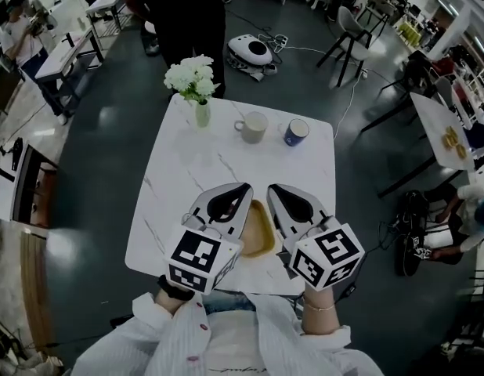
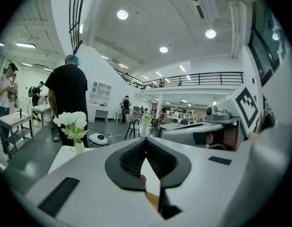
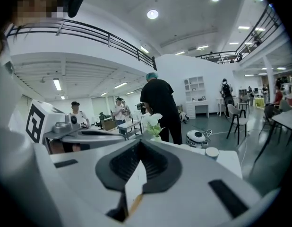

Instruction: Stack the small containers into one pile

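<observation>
The left claw [image 1: 243,188] and the right claw [image 1: 274,188] hover side by side over the near edge of the white marble-patterned tabletop [image 1: 187,178]. Each has its jaws together at the tips and grips nothing. Between them, partly covered, a shallow tan oval dish [image 1: 258,229] lies on the tabletop. Toward the far edge, well apart from both claws, a beige ceramic mug [image 1: 252,127] and a dark blue cup [image 1: 296,132] stand upright near each other, not touching. Left of the mug stands a small pale vase of white flowers [image 1: 196,84]. Beyond the table a person in black clothes [image 2: 66,98] stands on the grey floor.
</observation>
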Demonstrator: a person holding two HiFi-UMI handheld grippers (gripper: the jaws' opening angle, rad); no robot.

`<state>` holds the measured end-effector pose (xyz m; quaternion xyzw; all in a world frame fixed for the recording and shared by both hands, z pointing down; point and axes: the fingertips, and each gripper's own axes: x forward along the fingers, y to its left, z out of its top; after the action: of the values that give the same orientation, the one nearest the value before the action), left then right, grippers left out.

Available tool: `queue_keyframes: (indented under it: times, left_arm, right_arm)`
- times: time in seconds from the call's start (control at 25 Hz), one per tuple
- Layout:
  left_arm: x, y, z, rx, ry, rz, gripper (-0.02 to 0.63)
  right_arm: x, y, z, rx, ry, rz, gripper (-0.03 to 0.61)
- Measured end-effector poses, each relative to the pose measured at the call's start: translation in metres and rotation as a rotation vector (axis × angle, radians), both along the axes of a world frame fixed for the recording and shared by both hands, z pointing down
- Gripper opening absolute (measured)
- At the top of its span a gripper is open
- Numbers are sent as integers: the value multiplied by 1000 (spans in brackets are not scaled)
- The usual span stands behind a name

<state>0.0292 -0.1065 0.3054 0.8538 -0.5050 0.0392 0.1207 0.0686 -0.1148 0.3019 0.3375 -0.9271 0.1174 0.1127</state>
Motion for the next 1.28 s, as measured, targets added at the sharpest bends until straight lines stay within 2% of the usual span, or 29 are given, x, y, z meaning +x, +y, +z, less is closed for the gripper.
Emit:
queue_keyframes:
  times: [0.24,0.64,0.88,1.28]
  left_arm:
    - [12,4,-3,12,-6,-10,17]
    - [15,6,-5,18,-12,-16,17]
    - [12,7,-8,48,-27,-14,17]
    - [13,9,-9,95,-31,42,17]
  right_arm:
    - [7,1,-6,13,-18,-26,11]
    - [8,5,-4,9,-21,-46,11]
    - [6,8,0,7,-16,-44,11]
    - [8,8,1,9,-8,-35,11]
